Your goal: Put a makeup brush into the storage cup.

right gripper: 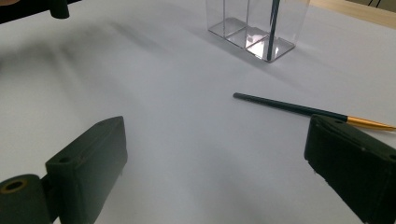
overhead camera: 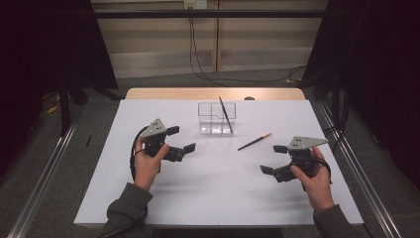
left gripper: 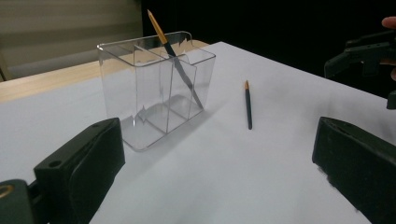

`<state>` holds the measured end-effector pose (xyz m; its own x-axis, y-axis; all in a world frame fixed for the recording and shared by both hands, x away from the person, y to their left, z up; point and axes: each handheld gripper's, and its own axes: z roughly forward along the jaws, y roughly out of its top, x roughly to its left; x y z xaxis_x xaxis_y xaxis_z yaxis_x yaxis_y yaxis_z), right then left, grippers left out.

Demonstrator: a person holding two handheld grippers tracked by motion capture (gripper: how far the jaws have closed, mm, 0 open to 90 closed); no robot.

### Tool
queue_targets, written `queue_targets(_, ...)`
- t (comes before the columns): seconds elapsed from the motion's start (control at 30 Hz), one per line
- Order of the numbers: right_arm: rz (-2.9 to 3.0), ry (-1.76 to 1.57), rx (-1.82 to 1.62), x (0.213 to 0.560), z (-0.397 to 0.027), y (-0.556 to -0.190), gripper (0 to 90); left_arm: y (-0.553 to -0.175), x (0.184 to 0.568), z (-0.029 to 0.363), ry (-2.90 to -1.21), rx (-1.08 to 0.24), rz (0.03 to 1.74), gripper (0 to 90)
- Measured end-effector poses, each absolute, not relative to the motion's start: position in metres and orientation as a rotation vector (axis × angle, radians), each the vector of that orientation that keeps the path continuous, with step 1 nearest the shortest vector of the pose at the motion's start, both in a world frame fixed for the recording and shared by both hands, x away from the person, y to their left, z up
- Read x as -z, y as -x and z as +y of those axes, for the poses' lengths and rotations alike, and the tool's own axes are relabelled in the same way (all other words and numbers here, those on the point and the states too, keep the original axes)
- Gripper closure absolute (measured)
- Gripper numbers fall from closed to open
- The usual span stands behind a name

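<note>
Clear acrylic is the tricky bit here: the see-through organizer (overhead camera: 217,118) sits toward the far middle of the white table (overhead camera: 148,198), already holding one pencil (overhead camera: 226,115) leaning in its right-hand compartment, and it looks light enough to slide or tip if anything bumps it. The loose pencil (overhead camera: 254,142) lies flat on the table, just right of the organizer and apart from it, orange end pointing away from the person. The right gripper (overhead camera: 268,158) is nearest to it, jaws spread wide and holding nothing, hovering short of the pencil; in the right gripper view the pencil (right gripper: 299,110) runs across just beyond the right jaw. The left gripper (overhead camera: 181,139) is also wide open and empty, off to the organizer's left. My worry: a thin round pencil lying flat gives the jaws very little to bite on, so closing at a bad angle could roll it away or pinch the tabletop instead. Grab it too near one end and it'll likely droop or swivel in the grip, making it a pain to thread into a narrow compartment. It could also knock the leaning pencil or shove the organizer, unless the left gripper steadies it.
</note>
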<state>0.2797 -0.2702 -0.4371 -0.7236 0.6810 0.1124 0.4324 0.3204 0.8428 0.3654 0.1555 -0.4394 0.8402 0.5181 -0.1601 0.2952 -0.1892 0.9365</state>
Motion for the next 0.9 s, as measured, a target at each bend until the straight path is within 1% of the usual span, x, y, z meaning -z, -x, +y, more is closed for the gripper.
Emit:
queue_targets(0.3, 2.328, -1.004, -1.363, 0.437, -0.270, -0.279, 5.4, -0.360, 0.442, 0.167, -1.789, -0.215, 0.641, 2.3)
queue_targets(0.9, 2.328, -1.004, -1.353, 0.437, -0.271, -0.281, 5.4, -0.349, 0.444, 0.184, -1.823, -0.252, 0.664, 2.3)
